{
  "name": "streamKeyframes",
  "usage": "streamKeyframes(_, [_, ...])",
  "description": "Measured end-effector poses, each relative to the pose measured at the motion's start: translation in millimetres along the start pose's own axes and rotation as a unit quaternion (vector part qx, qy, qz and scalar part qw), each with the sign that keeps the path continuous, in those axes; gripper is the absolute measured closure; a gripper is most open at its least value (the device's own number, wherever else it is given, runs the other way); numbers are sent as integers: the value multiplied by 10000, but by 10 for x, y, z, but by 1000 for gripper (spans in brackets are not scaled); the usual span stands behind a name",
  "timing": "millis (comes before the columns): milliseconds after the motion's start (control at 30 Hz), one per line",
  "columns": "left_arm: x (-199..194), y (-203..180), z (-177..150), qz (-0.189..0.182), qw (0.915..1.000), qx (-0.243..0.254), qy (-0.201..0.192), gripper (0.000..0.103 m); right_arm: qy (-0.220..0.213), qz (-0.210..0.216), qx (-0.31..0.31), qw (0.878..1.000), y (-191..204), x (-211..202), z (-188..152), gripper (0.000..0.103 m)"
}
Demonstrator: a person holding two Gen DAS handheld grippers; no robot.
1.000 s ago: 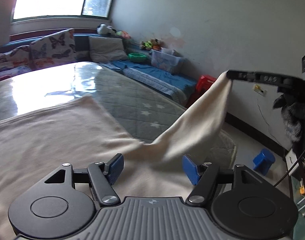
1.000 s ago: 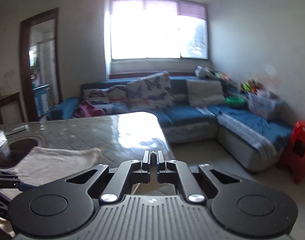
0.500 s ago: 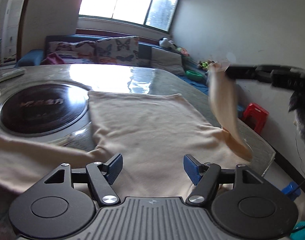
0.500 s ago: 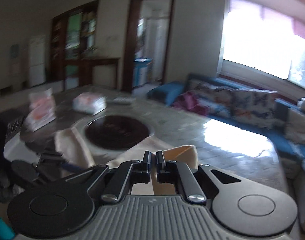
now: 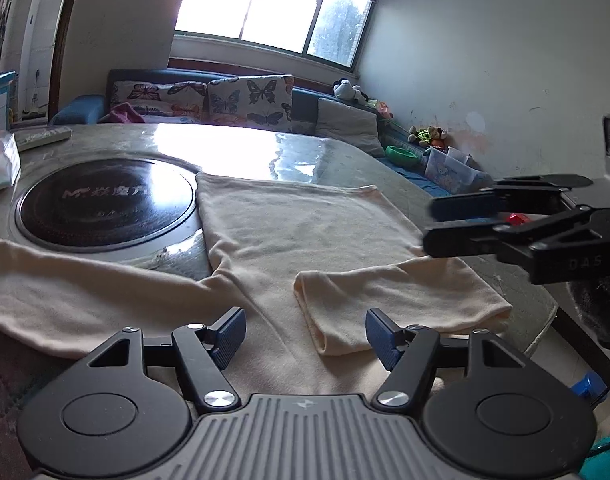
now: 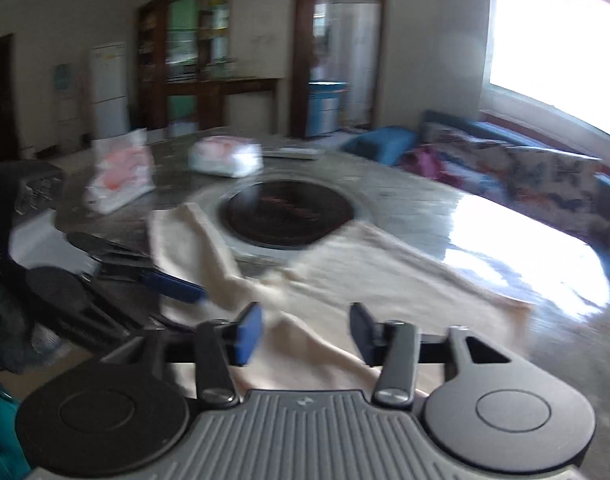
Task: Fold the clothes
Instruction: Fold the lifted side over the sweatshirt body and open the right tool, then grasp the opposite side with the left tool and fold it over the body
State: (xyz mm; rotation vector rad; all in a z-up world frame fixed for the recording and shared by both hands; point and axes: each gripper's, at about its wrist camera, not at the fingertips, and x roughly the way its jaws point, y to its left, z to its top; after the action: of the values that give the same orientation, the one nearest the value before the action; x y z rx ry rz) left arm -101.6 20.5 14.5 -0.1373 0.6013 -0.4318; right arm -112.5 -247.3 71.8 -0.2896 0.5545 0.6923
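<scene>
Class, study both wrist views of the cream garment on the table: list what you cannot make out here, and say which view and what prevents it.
- The cream garment's near hem: left wrist view, hidden behind the left gripper body.
- Lettering on the dark round hob: left wrist view, partly washed out by window glare.
- White bags on the table: right wrist view, motion blur hides their contents.
- The right gripper body covers the cloth beneath it.

The whole right wrist view is smeared by motion blur: the two white plastic bags (image 6: 121, 178) far beyond the jaws are perhaps packaged goods. The cream long-sleeved garment (image 5: 289, 236) runs below the left gripper's (image 5: 304, 338) body, its near hem hidden. The flat grey object (image 5: 43, 138) far left stays unreadable.
</scene>
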Motion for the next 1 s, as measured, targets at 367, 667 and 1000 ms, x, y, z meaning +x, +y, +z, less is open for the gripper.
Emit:
streamKeyframes(367, [357,-248,-69,130,9974,489,509,73,597,-1121,747,9891,-395,-414,-801,37])
streamKeyframes(667, [289,-451,282,148,9965,807,186,101,509,-1100,835,9891,-369,-414,-982,26])
streamKeyframes(1000, [267,-1059,1285,-532,9883,1273,-645,101,181,-1152,946,9887,-327,-285,-954,19])
